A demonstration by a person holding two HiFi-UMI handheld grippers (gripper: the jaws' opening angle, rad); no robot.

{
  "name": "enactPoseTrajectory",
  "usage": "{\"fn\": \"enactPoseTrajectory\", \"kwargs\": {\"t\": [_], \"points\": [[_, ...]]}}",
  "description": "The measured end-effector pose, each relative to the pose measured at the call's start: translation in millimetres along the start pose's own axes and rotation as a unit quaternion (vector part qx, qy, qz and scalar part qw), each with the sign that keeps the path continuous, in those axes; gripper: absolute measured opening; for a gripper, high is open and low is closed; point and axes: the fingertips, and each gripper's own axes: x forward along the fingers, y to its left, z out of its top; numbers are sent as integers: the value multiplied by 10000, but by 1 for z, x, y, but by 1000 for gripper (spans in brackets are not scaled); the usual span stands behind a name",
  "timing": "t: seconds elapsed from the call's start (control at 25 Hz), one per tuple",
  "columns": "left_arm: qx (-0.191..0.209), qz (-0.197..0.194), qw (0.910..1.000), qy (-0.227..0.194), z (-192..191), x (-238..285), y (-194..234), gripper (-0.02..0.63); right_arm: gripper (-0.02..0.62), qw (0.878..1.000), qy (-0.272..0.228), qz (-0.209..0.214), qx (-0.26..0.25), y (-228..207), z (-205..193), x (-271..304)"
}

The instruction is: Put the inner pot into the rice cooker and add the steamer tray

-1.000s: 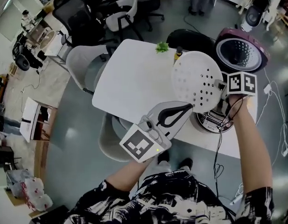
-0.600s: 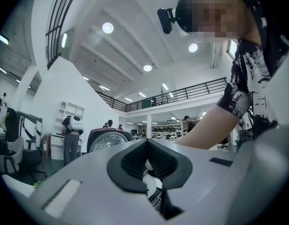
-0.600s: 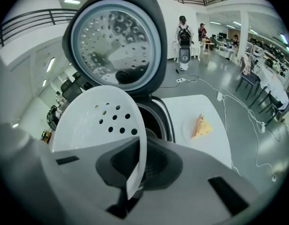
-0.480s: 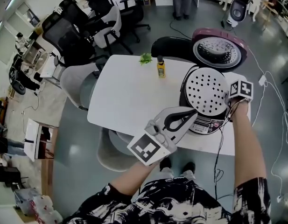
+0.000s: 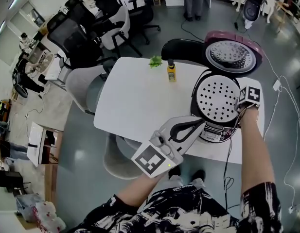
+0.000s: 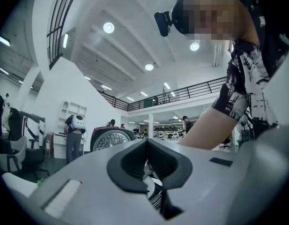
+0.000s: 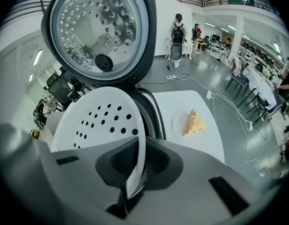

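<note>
The rice cooker stands at the table's right end with its lid swung up and back. The white perforated steamer tray lies tilted over the cooker's opening and hides what is inside. My right gripper is shut on the tray's right rim. In the right gripper view the thin rim of the tray runs between the jaws of that gripper, under the shiny lid. My left gripper hovers beside the cooker's front left, shut and empty, and its jaws meet in the left gripper view.
On the white table a yellow bottle and a green sprig stand at the far edge. A plate with a wedge of cake lies right of the cooker. Grey chairs flank the table's left side. A cable hangs down from the cooker's front.
The right gripper has carried the steamer tray down and to the right, from above the table onto the cooker's opening. The left gripper has shifted a little towards the cooker.
</note>
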Motion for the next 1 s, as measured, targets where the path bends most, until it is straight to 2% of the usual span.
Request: {"fn": "enactPoseTrajectory", "kwargs": {"t": [0.28,0.44,0.52,0.6,0.64,0.72,0.76,0.8,0.84,0.96,1.0], "points": [[-42,64,10000,-16,1,-5,6,5,24,9976,-10,-508,-461,-3,5,-6],[-59,10,10000,-46,5,-4,1,5,130,9969,-146,-593,-503,-12,8,-19],[-77,-30,10000,-49,7,-2,-3,5,132,9967,-237,-564,-530,-16,10,-26],[-77,-79,9999,-64,10,0,-8,5,132,9966,-463,-436,-528,-17,15,-35],[-66,-102,9999,-76,11,2,-10,5,130,9961,-683,-233,-499,-13,21,-41],[-25,-145,9999,-85,12,4,-14,5,116,9885,-1360,474,-458,9,36,-66],[-2,-165,9998,-70,12,6,-15,5,106,9781,-1814,912,-466,23,44,-88],[13,-178,9998,-51,13,8,-17,5,91,9613,-2341,1359,-514,39,49,-119],[26,-186,9998,-34,14,9,-17,5,53,9376,-2922,1775,-630,55,53,-157],[107,-183,9998,-2,20,15,-17,5,28,8453,-4446,2710,-1198,93,38,-274],[139,-170,9998,-10,22,17,-17,5,26,8225,-4720,2861,-1376,103,25,-306]]}}
